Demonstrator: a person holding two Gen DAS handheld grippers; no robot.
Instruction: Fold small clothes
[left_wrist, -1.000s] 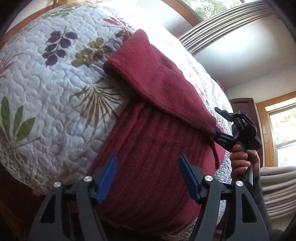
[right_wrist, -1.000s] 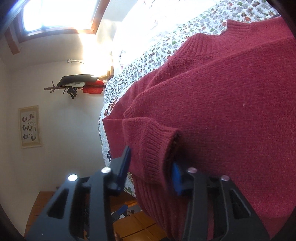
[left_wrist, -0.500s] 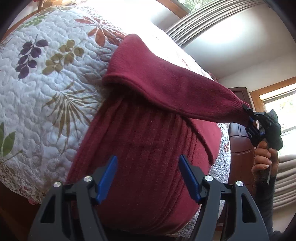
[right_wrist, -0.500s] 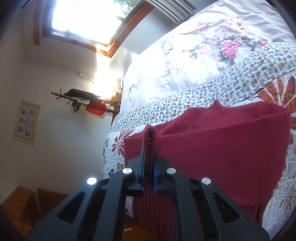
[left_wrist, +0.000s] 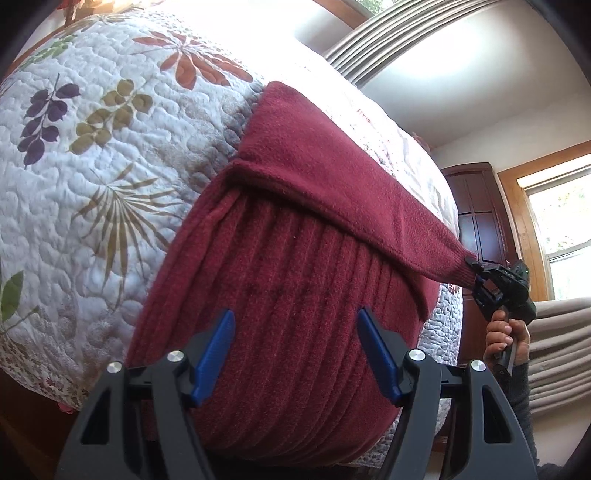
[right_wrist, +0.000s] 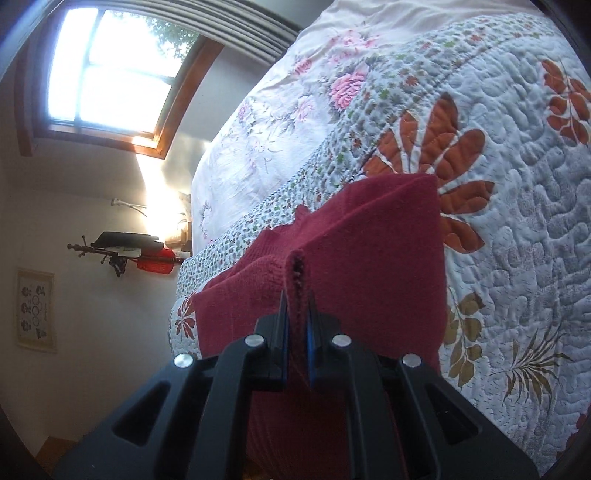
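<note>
Pinching ribbed sleeve cuff (right_wrist: 297, 275) of dark red knitted sweater (left_wrist: 280, 295): right gripper (right_wrist: 297, 325) | left gripper (left_wrist: 295, 354) spread wide above hem | leaf-patterned white quilt (left_wrist: 92, 155) lies bare leftward.

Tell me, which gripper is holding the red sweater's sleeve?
The right gripper: shut on the sleeve cuff. The left gripper hangs open above the sweater.

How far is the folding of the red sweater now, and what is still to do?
Early stage. Done: the red sweater lies spread on the quilt. In hand: the right gripper is shut on the sleeve cuff and holds the sleeve stretched across the body. The left gripper is open above the ribbed hem, holding nothing. Left: laying that sleeve flat, then probably the other side and the body.
</note>
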